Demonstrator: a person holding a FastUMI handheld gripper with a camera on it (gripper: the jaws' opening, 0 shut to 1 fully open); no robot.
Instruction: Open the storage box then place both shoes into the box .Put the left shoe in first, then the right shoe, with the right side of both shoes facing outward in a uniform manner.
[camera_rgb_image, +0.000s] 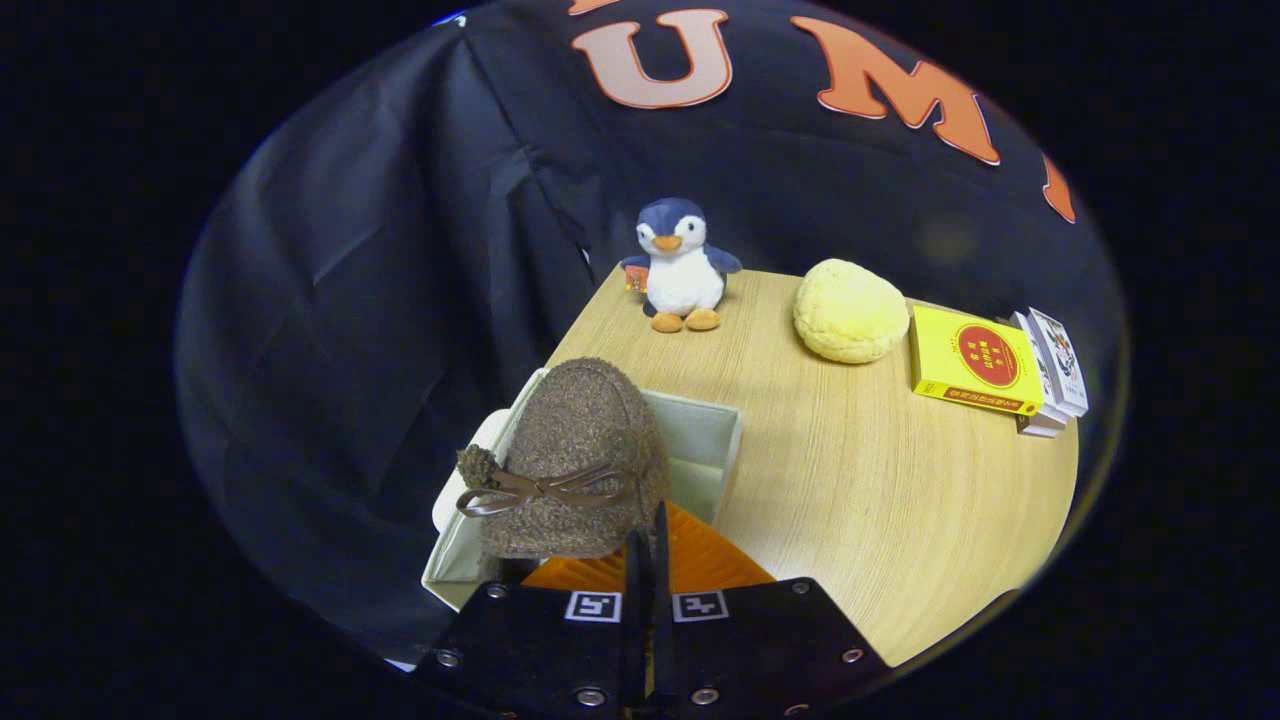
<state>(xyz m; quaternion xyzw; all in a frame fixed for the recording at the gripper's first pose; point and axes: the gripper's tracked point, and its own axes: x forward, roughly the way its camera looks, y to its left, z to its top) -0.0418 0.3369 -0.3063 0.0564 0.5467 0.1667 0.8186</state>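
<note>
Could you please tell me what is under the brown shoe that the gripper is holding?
The open storage box lies under the brown shoe, held by the shut gripper. The shoe hides most of the box's inside.

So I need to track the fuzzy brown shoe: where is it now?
In the gripper view the brown shoe sits just ahead of the tool, held over the open storage box at the table's near left corner.

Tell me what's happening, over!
Fingers pinched shut on brown shoe. Shoe held above open box. Penguin, bun, books well beyond, nothing in the way.
</note>
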